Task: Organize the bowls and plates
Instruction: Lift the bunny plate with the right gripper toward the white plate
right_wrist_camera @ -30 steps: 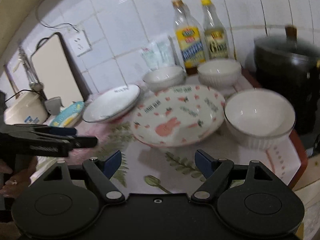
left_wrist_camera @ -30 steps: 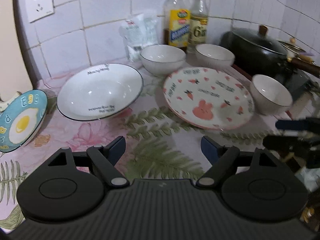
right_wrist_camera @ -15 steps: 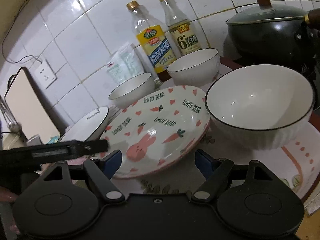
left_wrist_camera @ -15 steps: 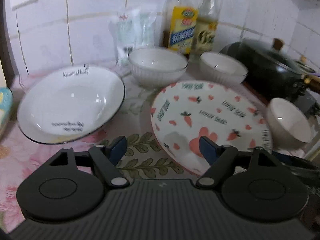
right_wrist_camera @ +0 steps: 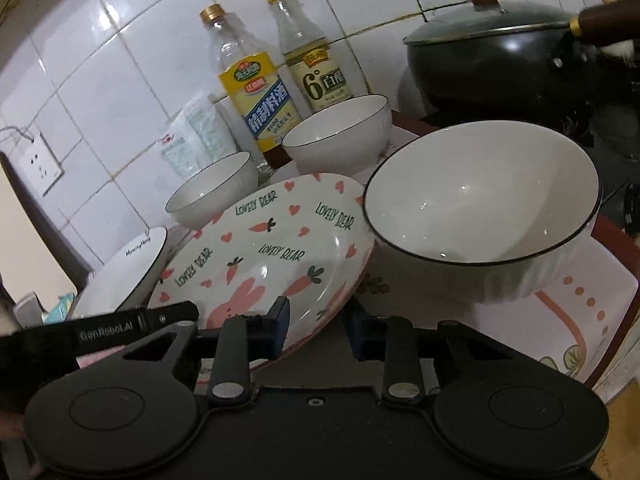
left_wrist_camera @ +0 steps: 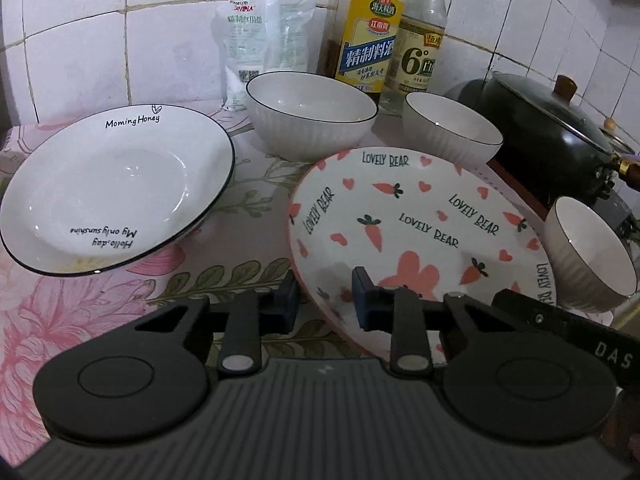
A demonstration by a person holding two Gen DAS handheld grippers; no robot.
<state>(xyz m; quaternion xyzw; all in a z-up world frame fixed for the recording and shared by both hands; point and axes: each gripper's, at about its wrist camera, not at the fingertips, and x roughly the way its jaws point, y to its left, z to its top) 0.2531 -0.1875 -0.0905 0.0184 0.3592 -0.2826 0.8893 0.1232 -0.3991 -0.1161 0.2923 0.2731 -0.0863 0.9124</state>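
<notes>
A pink carrot-and-rabbit plate lies mid-counter; it also shows in the right wrist view. My left gripper has narrowed its jaws around the plate's near-left rim, one finger under and one over. My right gripper straddles the plate's near-right rim the same way. A white "Morning Honey" deep plate sits to the left. Three white ribbed bowls stand around: back centre, back right, and right.
Two sauce bottles and a white packet stand against the tiled wall. A black lidded pot sits at the right on the stove. The counter has a floral cloth. A wall socket is at the left.
Both grippers moved forward to the pink plate's near rim and their jaws narrowed from wide open to around the rim. The right bowl now looms closer in the right view.
</notes>
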